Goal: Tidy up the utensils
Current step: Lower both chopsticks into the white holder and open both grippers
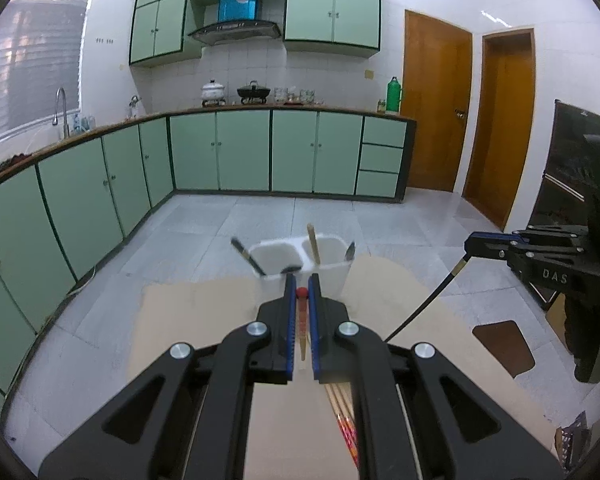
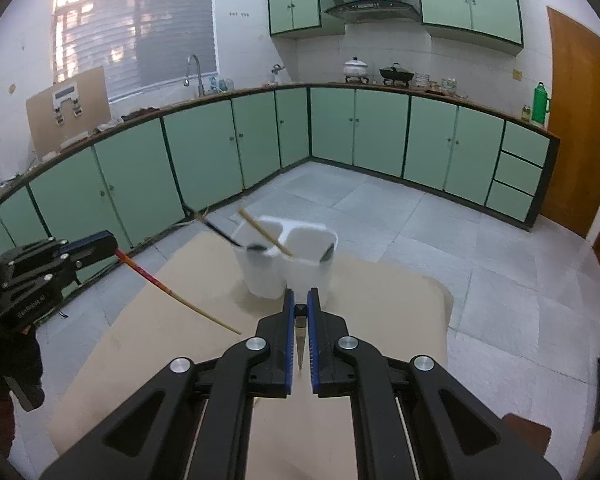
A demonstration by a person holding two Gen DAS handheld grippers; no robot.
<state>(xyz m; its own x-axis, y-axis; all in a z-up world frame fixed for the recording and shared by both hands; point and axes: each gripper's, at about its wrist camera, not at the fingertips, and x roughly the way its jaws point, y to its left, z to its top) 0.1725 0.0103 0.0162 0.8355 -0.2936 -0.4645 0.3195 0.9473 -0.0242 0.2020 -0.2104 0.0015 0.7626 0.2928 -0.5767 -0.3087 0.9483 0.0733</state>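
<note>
A white two-compartment holder (image 1: 300, 258) (image 2: 288, 264) stands at the table's far end. It holds a black-handled utensil, a wooden chopstick (image 1: 313, 243) and a spoon. My left gripper (image 1: 302, 286) is shut on a red-topped chopstick (image 1: 301, 320), raised above the table before the holder; the chopstick also shows in the right wrist view (image 2: 172, 292). My right gripper (image 2: 300, 300) is shut on a black chopstick (image 2: 300, 340), which hangs down in the left wrist view (image 1: 424, 304). More red chopsticks (image 1: 346, 420) lie on the table under my left gripper.
The beige table (image 1: 204, 320) (image 2: 148, 332) has rounded corners. Beyond it are a tiled floor and green kitchen cabinets. A dark brown stool or chair seat (image 1: 504, 346) sits to the right of the table.
</note>
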